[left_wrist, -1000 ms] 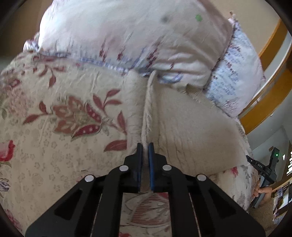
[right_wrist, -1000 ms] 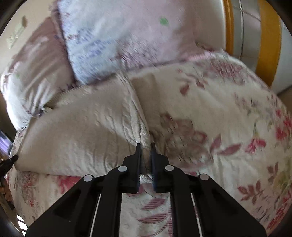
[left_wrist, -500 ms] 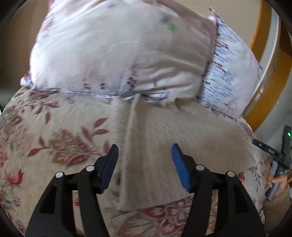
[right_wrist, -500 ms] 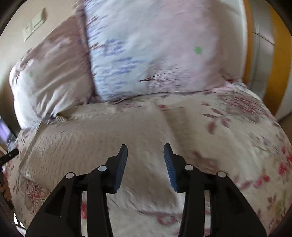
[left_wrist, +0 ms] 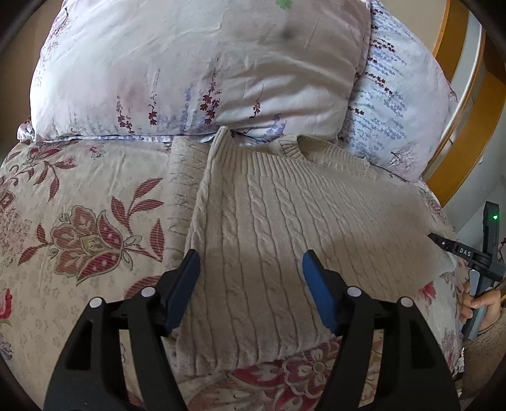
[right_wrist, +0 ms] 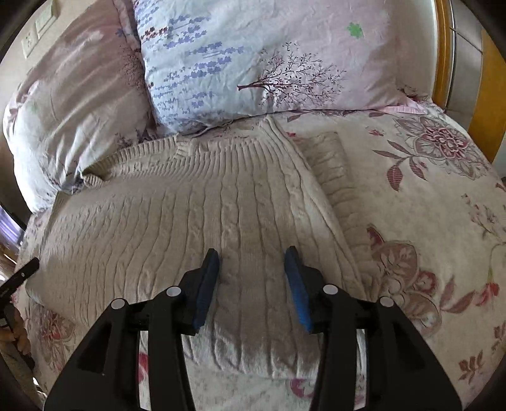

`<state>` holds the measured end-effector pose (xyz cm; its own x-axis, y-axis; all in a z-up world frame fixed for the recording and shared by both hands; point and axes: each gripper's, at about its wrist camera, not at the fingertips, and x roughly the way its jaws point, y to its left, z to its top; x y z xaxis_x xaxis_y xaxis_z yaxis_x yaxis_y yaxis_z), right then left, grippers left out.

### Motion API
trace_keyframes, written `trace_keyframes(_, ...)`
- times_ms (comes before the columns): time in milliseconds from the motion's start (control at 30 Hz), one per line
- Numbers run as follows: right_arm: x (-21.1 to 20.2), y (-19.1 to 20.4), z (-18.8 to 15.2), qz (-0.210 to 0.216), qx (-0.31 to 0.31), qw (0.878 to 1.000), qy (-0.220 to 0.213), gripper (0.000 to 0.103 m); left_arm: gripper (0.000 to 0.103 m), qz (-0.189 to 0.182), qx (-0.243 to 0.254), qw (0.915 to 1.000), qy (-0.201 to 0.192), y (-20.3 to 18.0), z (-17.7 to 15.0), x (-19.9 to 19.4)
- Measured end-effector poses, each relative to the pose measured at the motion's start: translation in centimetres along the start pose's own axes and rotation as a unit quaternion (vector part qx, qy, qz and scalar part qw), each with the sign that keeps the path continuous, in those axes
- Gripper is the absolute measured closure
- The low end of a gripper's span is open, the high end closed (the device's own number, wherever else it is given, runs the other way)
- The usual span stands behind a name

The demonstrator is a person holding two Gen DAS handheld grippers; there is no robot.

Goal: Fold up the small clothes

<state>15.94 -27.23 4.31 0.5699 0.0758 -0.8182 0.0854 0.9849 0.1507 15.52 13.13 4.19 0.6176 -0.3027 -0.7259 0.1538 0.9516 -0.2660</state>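
White letters reading "DAS" stand on a black arm (left_wrist: 455, 248) of the device at the right edge of the left wrist view, held in a hand (left_wrist: 479, 302) beside the bed. A green light (left_wrist: 495, 217) glows on the upright black part above it, with no writing legible there. No other text, brand or number can be read in either view, including on the wall plate (right_wrist: 39, 27) at the upper left of the right wrist view.

cream cable-knit sweater (left_wrist: 284, 227) (right_wrist: 202, 215) flat on bedspread, collar toward pillows.
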Motion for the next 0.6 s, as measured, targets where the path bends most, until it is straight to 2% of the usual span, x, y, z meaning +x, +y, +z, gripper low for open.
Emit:
trace_keyframes(67, -0.7, 0.5, 0.4, -0.026, -0.004, 1.000, 0.012, 0.055, 0.036, -0.029, -0.031, 0.9991, 0.001, 0.9, 0.5, -0.9)
trace_keyframes(133, -1.6, 1.8, 0.8, -0.037, -0.021, 0.999, -0.007, 0.053, 0.034, -0.048, -0.072, 0.9962, -0.008, 2.6, 1.4, -1.5)
trace_keyframes(167, -2.1, 2.4, 0.9, -0.029, -0.032, 0.999, -0.019, 0.052, 0.032, -0.052, -0.087, 0.9948, -0.011, 3.3, 1.7, -1.5)
trace_keyframes(233, -2.5, 3.9, 1.1, -0.013, -0.054, 0.998, -0.035, 0.040, 0.032, -0.056, -0.128, 0.9901, -0.009, 5.0, 2.3, -1.2)
trace_keyframes(300, -2.3, 5.6, 1.2, 0.001, -0.073, 0.997, -0.037, 0.039, 0.032, -0.065, -0.161, 0.9848, 0.003, 6.4, 2.7, -0.3)
trace_keyframes(433, -0.8, 8.3, 1.5, 0.018, -0.099, 0.994, -0.037, 0.039, 0.032, -0.065, -0.194, 0.9787, 0.021, 7.8, 3.0, 1.2)
trace_keyframes(600, 1.2, 10.7, 1.9, 0.009, -0.125, 0.992, -0.030, 0.039, 0.032, -0.085, -0.215, 0.9723, 0.033, 8.2, 3.2, 2.4)
